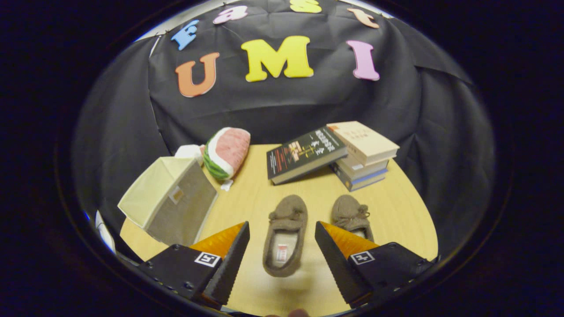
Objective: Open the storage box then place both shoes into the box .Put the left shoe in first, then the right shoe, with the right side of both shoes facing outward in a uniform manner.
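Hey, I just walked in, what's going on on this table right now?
A person's handheld claw hovers open over a wooden table, holding nothing. One brown slipper lies between its fingers, and a second slipper sits beside it, partly behind one finger. The fabric storage box stands off to the side with its lid apparently closed, so neither shoe is packed yet. Beyond lie a watermelon plush and a stack of books with another book leaning on it.

Cloth-walled recording booth (282, 110), wooden table (396, 207)
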A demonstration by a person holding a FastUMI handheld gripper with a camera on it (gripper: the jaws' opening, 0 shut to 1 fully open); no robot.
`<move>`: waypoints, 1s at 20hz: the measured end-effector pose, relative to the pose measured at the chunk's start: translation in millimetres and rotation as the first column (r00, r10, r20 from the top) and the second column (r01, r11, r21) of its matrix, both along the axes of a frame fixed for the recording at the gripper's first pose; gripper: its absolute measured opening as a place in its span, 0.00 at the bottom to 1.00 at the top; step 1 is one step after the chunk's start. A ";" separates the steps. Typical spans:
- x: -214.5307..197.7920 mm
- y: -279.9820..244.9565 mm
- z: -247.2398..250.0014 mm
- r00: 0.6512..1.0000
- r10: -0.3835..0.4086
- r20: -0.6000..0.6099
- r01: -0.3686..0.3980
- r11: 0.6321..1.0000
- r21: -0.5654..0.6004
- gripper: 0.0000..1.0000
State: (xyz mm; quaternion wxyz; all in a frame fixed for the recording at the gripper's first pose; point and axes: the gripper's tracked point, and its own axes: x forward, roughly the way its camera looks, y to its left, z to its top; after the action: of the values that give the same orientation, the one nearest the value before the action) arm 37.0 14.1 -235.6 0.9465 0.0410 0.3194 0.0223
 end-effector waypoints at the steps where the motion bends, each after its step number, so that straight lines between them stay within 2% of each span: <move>1: 3.5 -3.4 -17.3 0.999 0.002 -0.043 -0.001 1.000 0.011 0.91; 4: 20.3 -14.4 -51.2 0.990 -0.008 -0.138 0.012 1.000 0.023 0.89; 5: 24.9 -16.7 -62.6 0.988 -0.007 -0.157 0.011 1.000 0.025 0.83; 6: 29.3 -16.1 -71.2 0.984 -0.001 -0.177 0.007 0.999 0.031 0.82; 8: 36.8 -16.1 -85.2 0.979 0.002 -0.205 0.006 0.999 0.039 0.74; 14: 48.4 -21.3 -108.1 0.961 -0.049 -0.271 0.076 0.993 0.092 0.31; 15: 48.5 -21.6 -109.7 0.957 -0.060 -0.285 0.094 0.990 0.108 0.17; 18: 49.4 -23.0 -111.9 0.948 -0.082 -0.307 0.129 0.982 0.138 0.16; 19: 47.8 -21.8 -110.0 0.944 -0.077 -0.321 0.129 0.981 0.143 0.00; 20: 49.3 -21.9 -110.4 0.944 -0.080 -0.321 0.134 0.980 0.149 0.00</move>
State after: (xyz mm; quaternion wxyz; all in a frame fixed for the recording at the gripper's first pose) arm 86.2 -7.8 -346.1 0.8766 0.1414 0.4599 -0.0093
